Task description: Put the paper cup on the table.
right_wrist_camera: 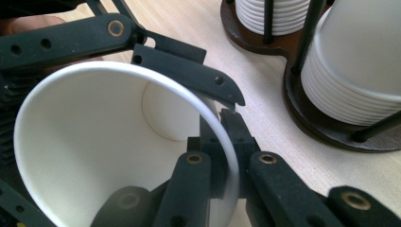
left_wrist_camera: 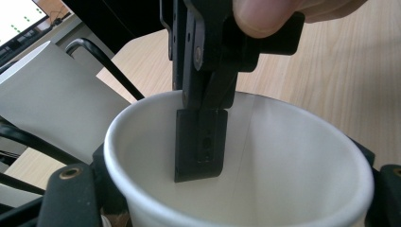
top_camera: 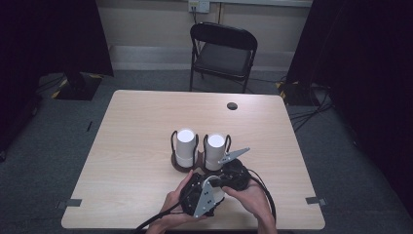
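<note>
Two stacks of white paper cups (top_camera: 186, 146) (top_camera: 215, 150), one loose white paper cup (right_wrist_camera: 118, 151), one dark wooden two-slot cup holder (right_wrist_camera: 331, 123), two black grippers (top_camera: 197, 192) (top_camera: 234, 175), one black folding chair (top_camera: 222, 53)

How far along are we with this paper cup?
Done: one paper cup is out of the two-stack cup holder. In hand: right gripper pinches its rim; left gripper brackets it, grip unclear. Left: setting it on the table.

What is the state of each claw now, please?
Left claw: around the paper cup, grip on it cannot be told.
Right claw: closed on the cup's rim.
</note>
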`<state>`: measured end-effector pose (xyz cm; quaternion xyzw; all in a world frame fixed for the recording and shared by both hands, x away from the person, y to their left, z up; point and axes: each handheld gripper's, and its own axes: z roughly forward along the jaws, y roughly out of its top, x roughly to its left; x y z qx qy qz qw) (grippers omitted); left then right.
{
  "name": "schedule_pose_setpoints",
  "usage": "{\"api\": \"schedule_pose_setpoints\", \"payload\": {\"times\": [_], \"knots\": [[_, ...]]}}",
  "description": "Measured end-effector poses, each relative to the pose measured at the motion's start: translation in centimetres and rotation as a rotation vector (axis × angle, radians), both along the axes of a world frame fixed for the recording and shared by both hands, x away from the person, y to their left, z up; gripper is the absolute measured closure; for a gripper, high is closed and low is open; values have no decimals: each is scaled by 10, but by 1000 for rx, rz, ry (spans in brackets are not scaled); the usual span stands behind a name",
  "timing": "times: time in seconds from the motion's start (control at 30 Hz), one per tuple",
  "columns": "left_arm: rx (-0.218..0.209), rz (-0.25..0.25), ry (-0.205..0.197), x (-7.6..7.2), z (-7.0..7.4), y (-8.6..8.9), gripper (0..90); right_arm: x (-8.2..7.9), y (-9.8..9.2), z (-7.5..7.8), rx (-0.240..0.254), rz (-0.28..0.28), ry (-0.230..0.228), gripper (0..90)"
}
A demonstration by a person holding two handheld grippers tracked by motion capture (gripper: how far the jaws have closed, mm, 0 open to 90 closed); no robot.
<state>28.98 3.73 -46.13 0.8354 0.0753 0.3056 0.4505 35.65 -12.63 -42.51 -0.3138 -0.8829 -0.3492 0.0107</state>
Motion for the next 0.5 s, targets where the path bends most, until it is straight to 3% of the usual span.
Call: {"api": "schedule_pose_setpoints", "payload": {"times": [0.07,0.13,0.23,0.5], "knots": [[-6,13,3,1,1,1,232,0,-1,0,6,-11,-4,862],[-37,33,9,4,-1,3,232,-1,-1,0,9,-17,-7,833],[-48,30,24,6,-1,6,234,-2,-2,0,21,-25,-16,816],[-105,67,67,12,-3,11,234,-5,-11,0,102,-74,-45,735]]}}
